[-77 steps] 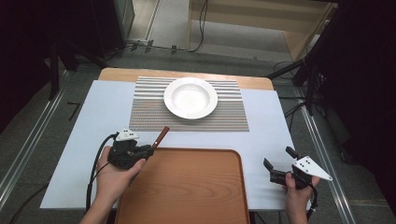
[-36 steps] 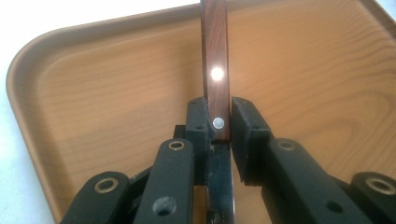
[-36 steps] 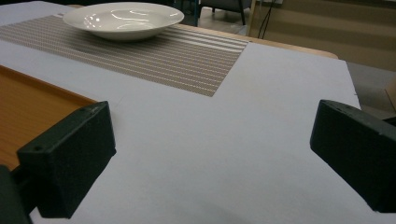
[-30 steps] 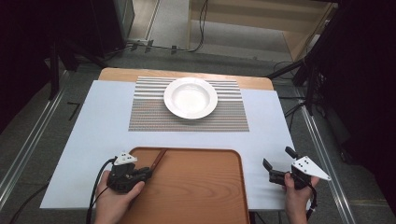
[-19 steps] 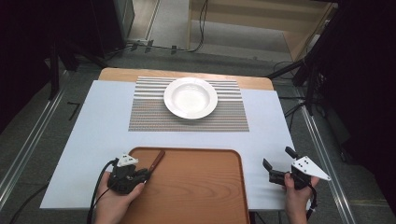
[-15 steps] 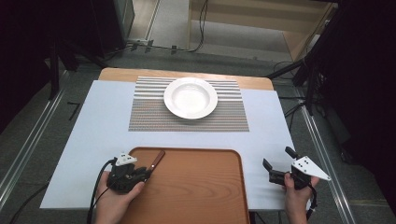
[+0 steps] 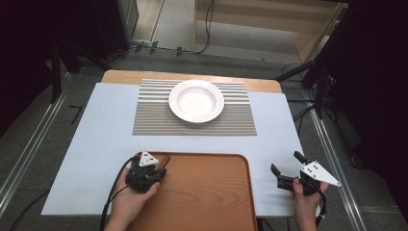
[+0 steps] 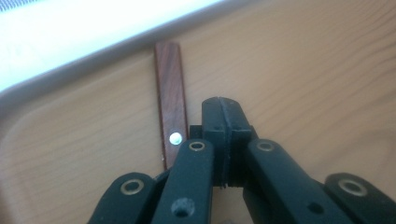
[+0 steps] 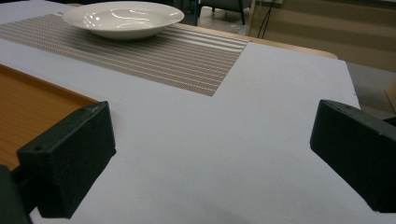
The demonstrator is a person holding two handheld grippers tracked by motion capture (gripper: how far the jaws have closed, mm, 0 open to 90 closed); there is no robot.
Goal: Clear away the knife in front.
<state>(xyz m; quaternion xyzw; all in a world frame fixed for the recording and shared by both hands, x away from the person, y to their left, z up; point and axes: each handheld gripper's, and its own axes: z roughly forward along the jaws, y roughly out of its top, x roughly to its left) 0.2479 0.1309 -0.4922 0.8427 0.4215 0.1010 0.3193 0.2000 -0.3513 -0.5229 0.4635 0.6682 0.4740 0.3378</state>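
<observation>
Resting at the tray's (image 7: 202, 192) far-left corner, the left gripper (image 8: 223, 116) is clamped together beside a wooden handle (image 8: 170, 107); the right gripper (image 9: 210, 154) gapes wide, empty.

Left hand (image 7: 129, 202): enters from 6 o'clock, forearm angled toward 1 o'clock, fingers wrapped around the gripper body.
Left gripper (image 7: 153, 169): points toward 1 o'clock, grey three-cornered plate on top; jaws pressed together, closed tips seen in the left gripper view (image 8: 223, 122).
Left cable: trails from the gripper back toward 7 o'clock.
Right hand (image 7: 304, 198): comes up from 6 o'clock, gripping from below.
Right gripper (image 7: 285, 167): points toward 10 o'clock; jaws stand wide apart, nothing between them (image 9: 210, 163).
</observation>
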